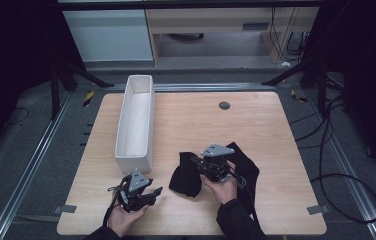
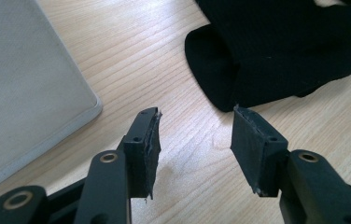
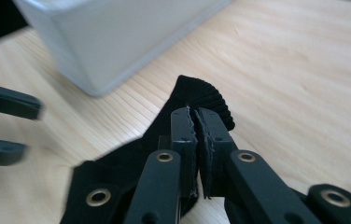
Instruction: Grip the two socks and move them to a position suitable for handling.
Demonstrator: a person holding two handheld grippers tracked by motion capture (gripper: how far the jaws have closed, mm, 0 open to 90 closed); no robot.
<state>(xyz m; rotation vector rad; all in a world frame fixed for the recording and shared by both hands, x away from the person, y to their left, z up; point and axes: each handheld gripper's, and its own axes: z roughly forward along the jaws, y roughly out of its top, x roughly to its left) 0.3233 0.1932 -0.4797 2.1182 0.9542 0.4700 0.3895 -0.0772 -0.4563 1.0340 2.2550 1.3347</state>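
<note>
We are pinching the black cloth (image 3: 201, 95) between our right gripper's (image 3: 196, 114) closed jaws; our left gripper (image 2: 194, 126) is hovering open just beside it, near the white bin (image 1: 136, 125).

Table (image 1: 276, 150): pale wood, matt, visible grain. Cloth (image 2: 276, 51): black ribbed knit, soft, matt. Bin (image 1: 136, 120): white matt plastic. Right claw (image 3: 195, 114): black matt plastic.

On the table (image 1: 276, 150), a long tray (image 1: 136, 122) is set left of centre, running from the near part toward the far edge. A cloth (image 1: 188, 175) is laid right of the tray's near end, with the right gripper (image 1: 198, 162) upon it. The left gripper (image 1: 148, 192) is placed before the tray's near end, left of the cloth.
</note>
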